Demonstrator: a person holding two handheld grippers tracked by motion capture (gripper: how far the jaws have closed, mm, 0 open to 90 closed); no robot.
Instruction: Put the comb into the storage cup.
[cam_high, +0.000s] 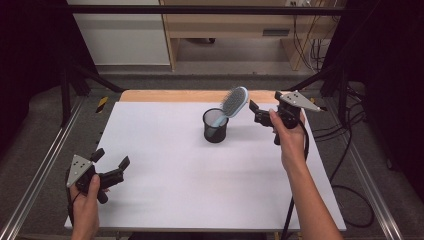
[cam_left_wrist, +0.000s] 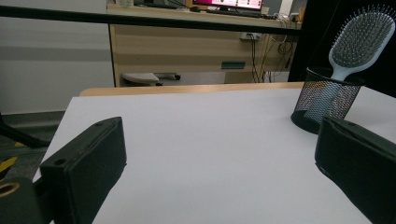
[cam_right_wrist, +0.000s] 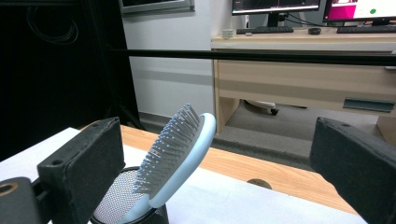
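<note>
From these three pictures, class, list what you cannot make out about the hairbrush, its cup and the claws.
- Hairbrush handle end: hidden inside the mesh cup, all views.
- Cup base: cut off by the bottom edge in the right gripper view; partly behind the left claw jaw in the left gripper view.
- Right claw jaw tips: too small in the high view.
- Monitor text: too small, right gripper view.

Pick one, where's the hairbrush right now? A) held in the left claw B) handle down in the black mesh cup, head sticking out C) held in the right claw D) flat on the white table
B: the hairbrush stands handle down in the black mesh cup, its bristled head leaning out over the rim, while the right claw is open beside it and the left claw is open at the near left of the table.
</note>
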